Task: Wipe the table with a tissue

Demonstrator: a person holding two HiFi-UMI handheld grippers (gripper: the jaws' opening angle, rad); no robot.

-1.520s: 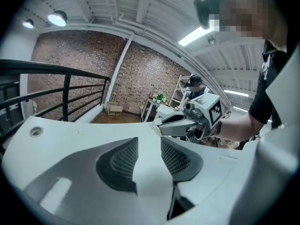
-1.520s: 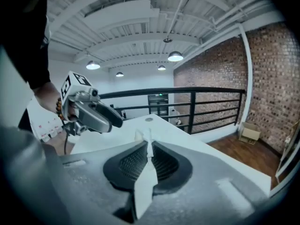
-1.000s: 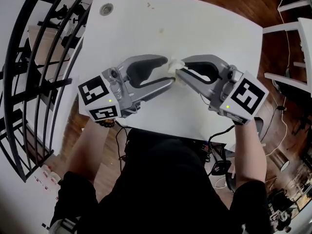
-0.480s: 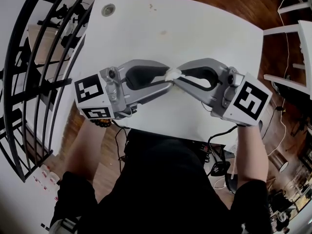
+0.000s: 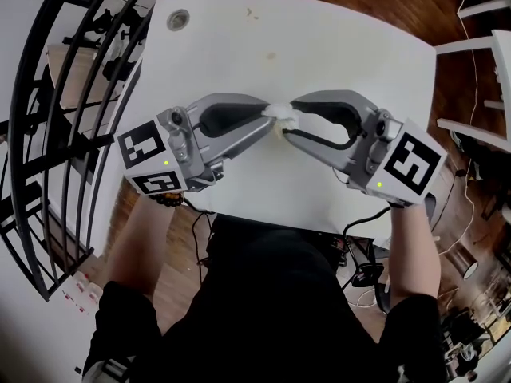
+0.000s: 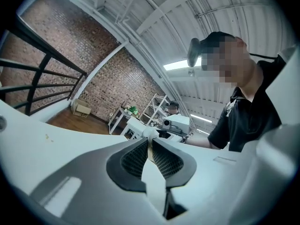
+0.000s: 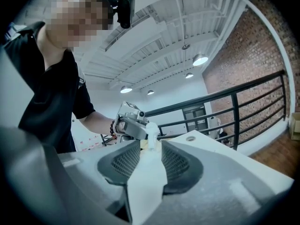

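Your left gripper point(image 5: 270, 120) and right gripper point(image 5: 287, 128) are both clamped on the tissue point(image 5: 281, 112), over the table's point(image 5: 343, 54) middle. It's soft, light and likely tears easily: hold it by the bunched wad.

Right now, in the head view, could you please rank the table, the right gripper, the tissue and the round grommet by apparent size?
1. table
2. right gripper, enlarged by nearness to the camera
3. tissue
4. grommet, only slightly smaller, a close call
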